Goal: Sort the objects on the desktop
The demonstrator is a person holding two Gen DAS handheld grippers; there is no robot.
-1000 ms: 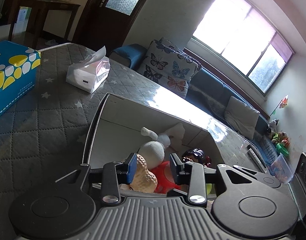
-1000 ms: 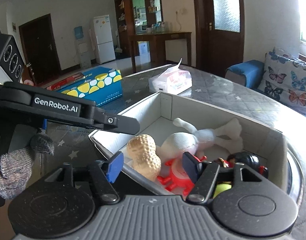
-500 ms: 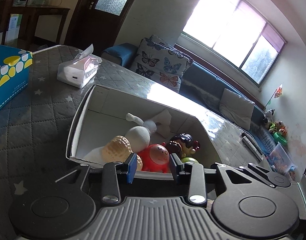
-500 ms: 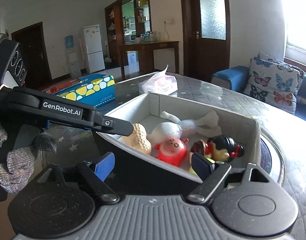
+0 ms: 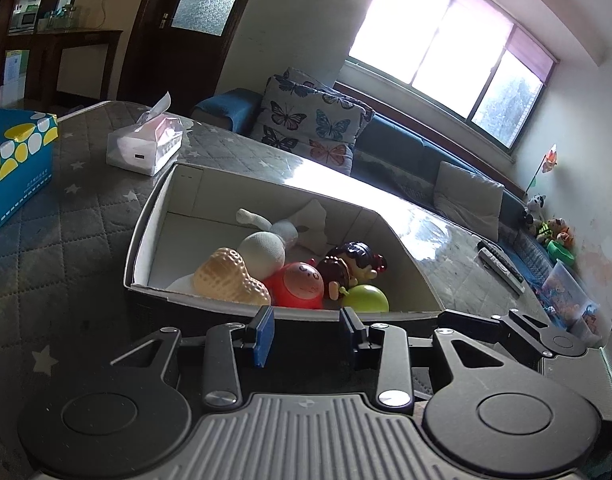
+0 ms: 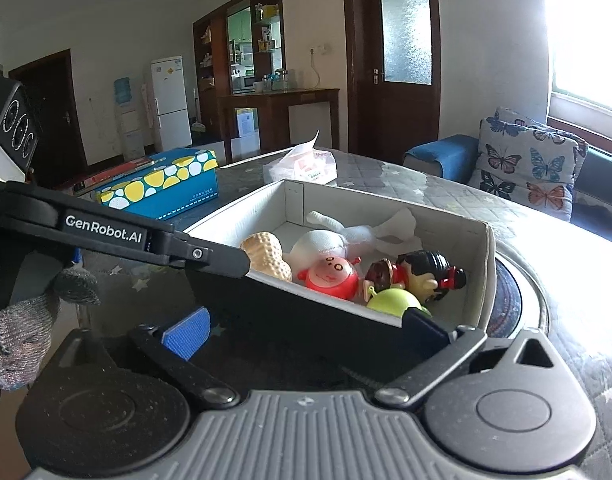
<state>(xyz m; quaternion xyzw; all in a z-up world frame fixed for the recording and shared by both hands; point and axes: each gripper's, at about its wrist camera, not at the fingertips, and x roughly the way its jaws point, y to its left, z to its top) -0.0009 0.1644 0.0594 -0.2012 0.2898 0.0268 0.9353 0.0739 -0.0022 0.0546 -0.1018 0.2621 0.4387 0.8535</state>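
Observation:
An open cardboard box (image 5: 154,216) (image 6: 485,264) stands on the quilted table. It holds a peanut toy (image 5: 230,280) (image 6: 268,254), a white plush (image 5: 266,252) (image 6: 325,242), a red round toy (image 5: 298,286) (image 6: 331,276), a dark-haired doll (image 5: 351,264) (image 6: 425,272) and a yellow-green ball (image 5: 365,298) (image 6: 393,302). My left gripper (image 5: 307,330) is open and empty just in front of the box's near wall. My right gripper (image 6: 306,328) is wide open and empty at the box's near side. The left gripper's arm (image 6: 118,236) crosses the right wrist view.
A blue box with yellow spots (image 5: 14,168) (image 6: 162,186) and a tissue pack (image 5: 146,148) (image 6: 302,166) lie on the table behind the box. A sofa with butterfly cushions (image 5: 309,124) stands beyond the table. Remote controls (image 5: 501,264) lie at the far right.
Both grippers have drawn back from over the box to its near side. The right gripper has opened wider. The toys stay in the box.

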